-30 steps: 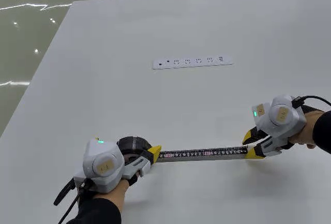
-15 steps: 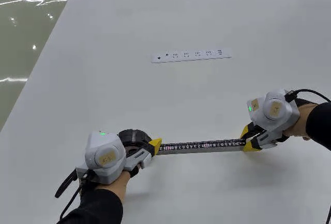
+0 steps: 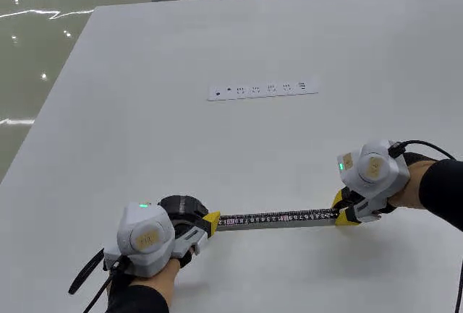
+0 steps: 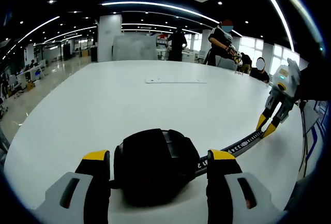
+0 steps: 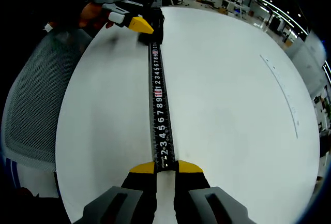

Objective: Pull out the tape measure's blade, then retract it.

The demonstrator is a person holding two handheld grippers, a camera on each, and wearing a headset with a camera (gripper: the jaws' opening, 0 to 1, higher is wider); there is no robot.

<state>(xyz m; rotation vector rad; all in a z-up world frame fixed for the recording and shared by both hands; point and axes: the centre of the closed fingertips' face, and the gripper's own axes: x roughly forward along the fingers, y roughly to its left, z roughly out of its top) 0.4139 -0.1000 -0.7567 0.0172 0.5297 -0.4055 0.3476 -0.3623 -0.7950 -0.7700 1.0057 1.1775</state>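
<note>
The tape measure (image 4: 155, 164), a round black case, sits on the white table (image 3: 217, 38) near its front edge, toward the left side; the left gripper (image 4: 159, 157) holds it, with its two yellow-tipped jaws standing wide, one against each side of the case. The blade (image 5: 160, 115) is drawn out of the case and runs straight toward the right, low over the table, with its numbers facing up (in the right gripper view the digits 1 to 9 can be read from the tip onward); whether it touches the surface I cannot tell. The right gripper (image 5: 161, 168) has its jaws nearly together, pinching the end of the blade between the yellow tips. In the head view the two grippers are well apart, with the blade stretched between them; a white power strip (image 3: 263, 89) lies farther back on the table, well apart from the tape measure.
</note>
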